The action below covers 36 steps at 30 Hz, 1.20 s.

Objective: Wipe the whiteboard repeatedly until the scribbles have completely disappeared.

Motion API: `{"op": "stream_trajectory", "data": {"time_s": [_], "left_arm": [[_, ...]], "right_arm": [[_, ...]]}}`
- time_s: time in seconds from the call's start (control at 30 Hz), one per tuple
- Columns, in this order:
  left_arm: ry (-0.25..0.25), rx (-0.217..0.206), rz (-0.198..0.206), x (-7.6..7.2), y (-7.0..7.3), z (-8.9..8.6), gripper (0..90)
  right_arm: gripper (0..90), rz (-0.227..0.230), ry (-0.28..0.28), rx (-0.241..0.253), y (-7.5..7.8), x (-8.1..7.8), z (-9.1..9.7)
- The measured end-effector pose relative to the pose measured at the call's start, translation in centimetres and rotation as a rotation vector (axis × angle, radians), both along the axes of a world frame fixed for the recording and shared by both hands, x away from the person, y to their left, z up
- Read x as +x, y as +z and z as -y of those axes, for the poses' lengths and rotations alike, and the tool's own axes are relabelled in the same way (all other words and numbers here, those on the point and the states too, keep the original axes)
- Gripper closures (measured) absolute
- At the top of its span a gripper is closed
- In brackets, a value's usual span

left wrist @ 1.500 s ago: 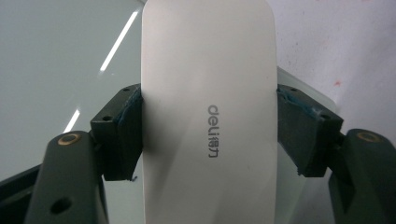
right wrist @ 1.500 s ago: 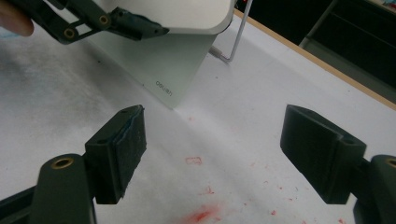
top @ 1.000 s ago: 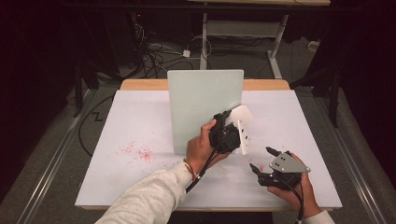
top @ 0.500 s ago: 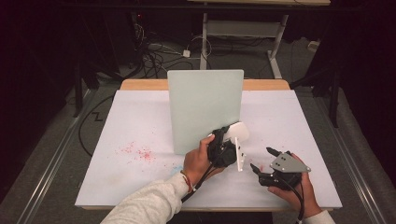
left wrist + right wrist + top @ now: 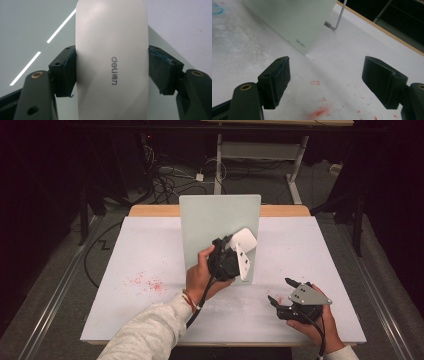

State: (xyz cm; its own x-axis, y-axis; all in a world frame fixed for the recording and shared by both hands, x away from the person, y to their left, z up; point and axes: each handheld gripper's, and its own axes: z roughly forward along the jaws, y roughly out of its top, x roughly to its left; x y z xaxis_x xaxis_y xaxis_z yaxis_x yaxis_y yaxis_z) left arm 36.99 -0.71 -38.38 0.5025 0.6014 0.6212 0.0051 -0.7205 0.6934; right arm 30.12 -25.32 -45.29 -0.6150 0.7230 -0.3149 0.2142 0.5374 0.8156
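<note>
Board: pale green panel, upright and tilted back on a wire stand; near the table's far edge, about midway along it.
Eraser: white, rounded block marked "deli"; held at the board's face, toward its right edge; whether touching the face cannot be told.
Left gripper: jaws closed on the eraser's two long sides, pads flat against them; raised off the table in front of the board.
Right gripper: jaws wide apart, holding nothing; low over the table near the front right corner, just beside red marks.
Step, as judged: wiping the board's face with the eraser.
Risk 1: board pushed backward or tipped over; cause, firm pressure on a light panel propped on a thin stand, with no second grip steadying it.
Risk 2: eraser sliding out between the pads; cause, smooth rounded sides and drag along the face.
Risk 3: jaw striking the panel; cause, eraser tilted too steeply.
</note>
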Motion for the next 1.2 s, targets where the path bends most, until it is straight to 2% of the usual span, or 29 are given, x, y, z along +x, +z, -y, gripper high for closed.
{"op": "stream_trajectory", "data": {"time_s": [0.03, 0.1, 0.17, 0.2, 0.27, 0.3, 0.43, 0.53, 0.57, 0.6, 0.73, 0.8, 0.83, 0.87, 0.9, 0.93, 0.97, 1.0, 1.03, 1.1, 1.13, 1.17, 1.2], "left_arm": [[0.022, -0.040, 0.008, 0.5, 1.3, -0.8, 29.4], [0.033, -0.053, 0.015, 0.7, 1.9, -1.2, 29.4], [0.061, -0.083, 0.030, 1.2, 3.2, -2.1, 29.4], [0.061, -0.083, 0.030, 1.2, 3.2, -2.1, 29.4], [0.085, -0.105, 0.044, 1.6, 4.4, -2.7, 29.4], [0.085, -0.105, 0.044, 1.6, 4.4, -2.7, 29.4], [0.109, -0.143, 0.057, 2.2, 5.9, -3.4, 29.3], [0.112, -0.151, 0.057, 2.2, 6.0, -3.5, 29.3], [0.115, -0.131, 0.063, 2.0, 5.4, -3.3, 29.4], [0.115, -0.131, 0.063, 2.0, 5.4, -3.3, 29.4], [0.089, -0.059, 0.068, 0.8, 2.1, -2.4, 29.4], [0.077, -0.040, 0.064, 0.2, 0.3, -2.0, 29.4], [0.077, -0.040, 0.064, 0.2, 0.3, -2.0, 29.4], [0.063, -0.013, 0.082, -0.1, -0.5, -1.7, 29.4], [0.053, 0.027, 0.078, -0.8, -2.3, -1.2, 29.4], [0.053, 0.027, 0.078, -0.8, -2.3, -1.2, 29.4], [0.033, 0.042, 0.060, -1.2, -3.5, -1.1, 29.4], [0.033, 0.042, 0.060, -1.2, -3.5, -1.1, 29.4], [0.014, 0.083, 0.048, -1.7, -4.6, -0.9, 29.4], [-0.010, 0.105, 0.016, -2.0, -5.5, -0.7, 29.4], [-0.010, 0.105, 0.016, -2.0, -5.5, -0.7, 29.3], [-0.028, 0.147, -0.008, -2.4, -6.3, -0.5, 29.4], [-0.031, 0.161, -0.007, -2.6, -6.7, -0.4, 29.3]], "right_arm": [[23.3, 0.000, -0.001, 0.000, 0.0, 0.0, 0.0], [23.3, 0.001, -0.001, 0.000, 0.0, 0.0, 0.0], [23.3, 0.001, 0.000, -0.001, 0.0, 0.0, 0.0], [23.3, 0.000, -0.001, -0.001, 0.0, 0.0, 0.0], [23.3, -0.002, -0.001, -0.002, 0.0, -0.1, -0.1], [23.3, -0.003, -0.001, -0.003, 0.0, 0.0, -0.1], [23.3, 0.002, 0.003, -0.005, 0.0, 0.0, -0.1], [23.3, -0.001, 0.001, -0.003, 0.0, 0.0, -0.1], [23.3, 0.003, 0.003, -0.007, 0.0, -0.1, -0.1], [23.3, 0.003, 0.003, -0.007, 0.1, -0.1, -0.1], [23.3, -0.003, -0.003, 0.001, 0.0, -0.1, -0.1], [23.3, -0.001, 0.000, -0.003, 0.0, -0.1, -0.1], [23.3, 0.003, 0.002, -0.006, 0.1, -0.1, -0.1], [23.3, 0.003, 0.002, -0.006, 0.1, -0.1, -0.1], [23.3, 0.003, 0.000, -0.005, 0.1, -0.1, -0.1], [23.3, 0.000, 0.000, -0.003, 0.1, -0.1, -0.1], [23.3, 0.002, 0.002, -0.004, 0.1, -0.1, -0.2], [23.3, -0.001, -0.001, -0.003, 0.1, -0.1, -0.2], [23.3, -0.001, 0.002, -0.004, 0.1, -0.1, -0.2], [23.3, -0.001, 0.005, -0.005, 0.1, -0.2, -0.3], [23.3, -0.001, 0.005, -0.005, 0.1, -0.2, -0.3], [23.3, -0.003, 0.002, -0.005, 0.1, -0.2, -0.3], [23.3, -0.002, 0.003, -0.006, 0.1, -0.2, -0.3]]}}
